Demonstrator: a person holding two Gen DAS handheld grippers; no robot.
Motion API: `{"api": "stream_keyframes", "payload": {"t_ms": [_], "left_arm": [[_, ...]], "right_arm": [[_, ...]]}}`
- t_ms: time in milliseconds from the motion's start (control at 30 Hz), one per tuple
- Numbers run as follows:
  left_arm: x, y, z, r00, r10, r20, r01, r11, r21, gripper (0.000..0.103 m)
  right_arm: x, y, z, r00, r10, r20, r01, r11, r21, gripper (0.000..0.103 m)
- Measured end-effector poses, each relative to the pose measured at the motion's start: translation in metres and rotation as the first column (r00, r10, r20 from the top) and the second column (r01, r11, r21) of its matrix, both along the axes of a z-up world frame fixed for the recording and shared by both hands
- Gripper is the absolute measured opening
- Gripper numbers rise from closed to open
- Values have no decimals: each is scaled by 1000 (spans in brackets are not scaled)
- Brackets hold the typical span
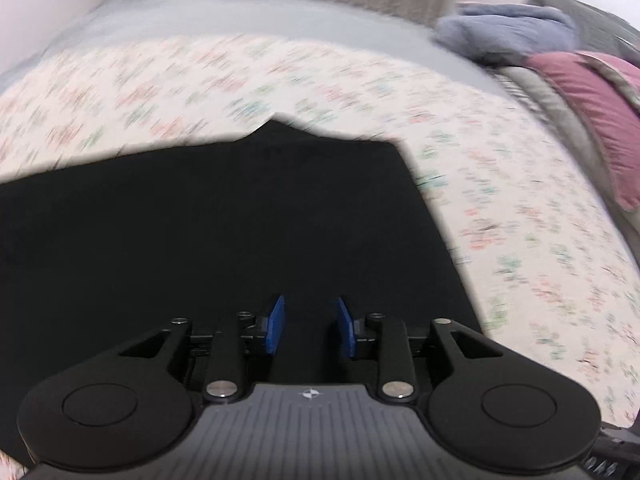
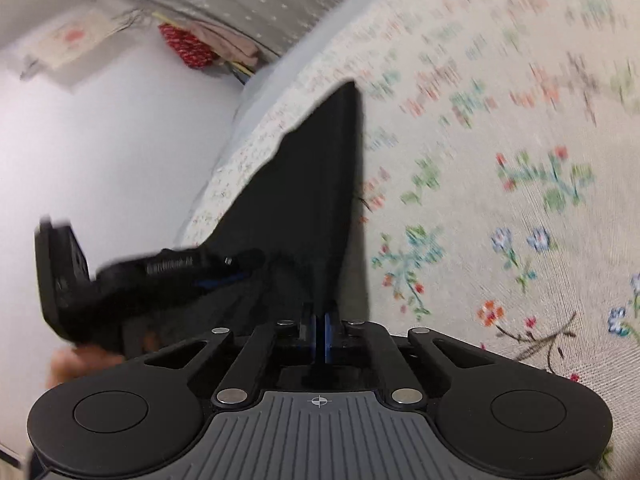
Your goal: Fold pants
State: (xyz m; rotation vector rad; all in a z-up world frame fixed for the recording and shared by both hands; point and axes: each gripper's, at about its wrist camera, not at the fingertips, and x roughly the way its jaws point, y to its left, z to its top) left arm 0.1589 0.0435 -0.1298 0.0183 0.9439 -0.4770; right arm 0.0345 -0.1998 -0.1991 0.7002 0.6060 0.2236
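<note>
Pinching smooth black pants [image 2: 316, 200], right tongs [image 2: 320, 336].

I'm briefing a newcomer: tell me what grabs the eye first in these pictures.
The black pants dominate, spread dark across the floral bedspread in the middle of the left wrist view. The right hand-held gripper has its blue pads closed on the pants' edge, while the left hand-held gripper sits open over the fabric. Pink bedding lies at far right.

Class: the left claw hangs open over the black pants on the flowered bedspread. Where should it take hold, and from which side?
Probably the near hem edge of the black fabric pants, from above: the open left claw already straddles it there.
</note>
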Motion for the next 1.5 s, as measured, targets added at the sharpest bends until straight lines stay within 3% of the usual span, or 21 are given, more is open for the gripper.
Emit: {"api": "stream_keyframes", "payload": {"t_ms": [167, 200, 267, 333, 400, 533, 567, 600, 633, 700, 867, 1033, 1200, 1367, 1500], "left_arm": [[2, -60, 18, 992, -122, 7, 122, 992, 4, 48], [2, -78, 18, 988, -156, 14, 155, 987, 39, 49], [4, -121, 16, 975, -218, 40, 208, 962, 178, 50], [8, -159, 7, 964, -259, 56, 226, 915, 334, 51], [12, -191, -9, 958, -279, 68, 214, 851, 479, 51], [14, -218, -36, 947, -295, 128, 139, 734, 664, 49], [14, -221, -39, 944, -296, 146, 119, 716, 688, 43], [17, -223, -41, 946, -288, 150, 104, 706, 700, 20], [20, -224, -44, 951, -272, 145, 95, 706, 702, 8], [22, -226, -42, 961, -238, 143, 82, 734, 675, 6], [31, -233, -10, 980, -138, 140, 48, 860, 507, 5], [17, -281, 23, 980, -122, 158, 61, 936, 346, 5], [-7, -347, 34, 976, -137, 169, 96, 968, 230, 5], [-25, -407, 32, 978, -143, 153, 123, 983, 135, 5], [-37, -442, 16, 981, -146, 129, 130, 984, 126, 5]], "right_arm": [[-8, 13, 12, 999, -4, 52, 11, 992, -125, 4], [-8, 13, 12, 999, -7, 51, 14, 992, -128, 4], [-8, 13, 9, 999, -12, 44, 17, 993, -117, 4], [-7, 10, 7, 999, -16, 39, 19, 995, -99, 4], [-7, 8, 5, 999, -18, 33, 21, 996, -87, 4], [-5, 7, 5, 999, -20, 25, 22, 996, -86, 4], [-5, 7, 5, 1000, -20, 21, 22, 996, -89, 3], [-5, 5, 5, 1000, -21, 16, 22, 996, -87, 3], [-5, 3, 5, 1000, -22, 12, 23, 997, -78, 3], [-6, 0, 8, 1000, -29, 11, 29, 997, -75, 2], [-14, -20, 20, 999, -48, 26, 50, 994, -93, 2], [-36, -70, 49, 994, -100, 52, 105, 989, -109, 2], [-60, -133, 75, 987, -153, 44, 158, 966, -202, 2], [-79, -197, 87, 982, -187, -5, 177, 937, -300, 2], [-92, -240, 75, 972, -229, -48, 206, 934, -293, 2]]}}
